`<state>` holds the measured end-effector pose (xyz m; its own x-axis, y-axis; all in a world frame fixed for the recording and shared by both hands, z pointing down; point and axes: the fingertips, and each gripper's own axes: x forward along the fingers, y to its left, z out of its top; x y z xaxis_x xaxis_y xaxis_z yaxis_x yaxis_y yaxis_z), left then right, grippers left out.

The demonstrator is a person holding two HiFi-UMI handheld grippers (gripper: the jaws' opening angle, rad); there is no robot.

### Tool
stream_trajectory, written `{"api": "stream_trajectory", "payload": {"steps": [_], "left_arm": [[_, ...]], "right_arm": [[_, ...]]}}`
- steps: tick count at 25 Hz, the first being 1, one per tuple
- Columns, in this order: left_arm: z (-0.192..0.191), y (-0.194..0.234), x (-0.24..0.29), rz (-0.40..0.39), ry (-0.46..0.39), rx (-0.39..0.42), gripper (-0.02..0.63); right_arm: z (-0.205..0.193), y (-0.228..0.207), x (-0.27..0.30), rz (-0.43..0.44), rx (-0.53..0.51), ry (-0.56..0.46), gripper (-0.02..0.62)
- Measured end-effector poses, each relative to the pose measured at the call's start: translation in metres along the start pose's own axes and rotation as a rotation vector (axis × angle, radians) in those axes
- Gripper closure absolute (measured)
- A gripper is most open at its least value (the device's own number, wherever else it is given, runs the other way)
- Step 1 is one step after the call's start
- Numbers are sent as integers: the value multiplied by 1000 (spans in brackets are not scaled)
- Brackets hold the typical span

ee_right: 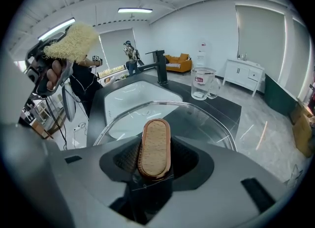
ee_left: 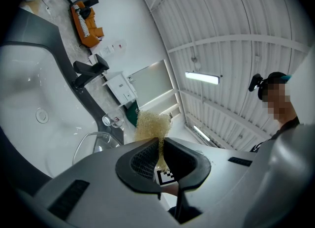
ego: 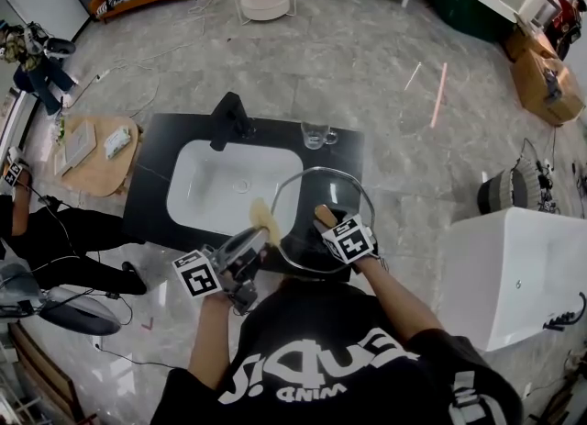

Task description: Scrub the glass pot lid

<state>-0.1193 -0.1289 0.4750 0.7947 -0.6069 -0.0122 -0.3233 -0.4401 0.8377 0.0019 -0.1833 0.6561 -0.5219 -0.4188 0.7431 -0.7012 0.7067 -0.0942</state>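
The glass pot lid (ego: pixel 298 195) is held tilted over the right part of the sink, its metal rim (ee_right: pixel 197 110) arcing ahead in the right gripper view. My right gripper (ego: pixel 328 223) is shut on the lid's oval wooden knob (ee_right: pixel 155 146), which stands upright between the pads. A straw-coloured scrub pad (ego: pixel 267 218) sticks out of my left gripper (ego: pixel 259 238), whose jaws are shut on its lower end (ee_left: pixel 158 148). The pad sits just left of the lid's rim; whether it touches the glass I cannot tell.
A black counter (ego: pixel 156 175) holds a white sink (ego: pixel 220 184) with a black faucet (ego: pixel 229 118) behind it. A glass measuring cup (ego: pixel 316 134) stands at the back right. A white tub (ego: pixel 514 272) is at the right, a person in black (ego: pixel 55 240) at the left.
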Motion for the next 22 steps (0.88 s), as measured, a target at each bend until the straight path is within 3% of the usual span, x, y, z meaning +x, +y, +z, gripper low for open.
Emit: {"api": "stream_trajectory", "payload": {"steps": [22], "left_arm": [[-2,2,7,-13,15,-14,569]], "right_arm": [[-6,4,8,-23,-60,23,418]]}}
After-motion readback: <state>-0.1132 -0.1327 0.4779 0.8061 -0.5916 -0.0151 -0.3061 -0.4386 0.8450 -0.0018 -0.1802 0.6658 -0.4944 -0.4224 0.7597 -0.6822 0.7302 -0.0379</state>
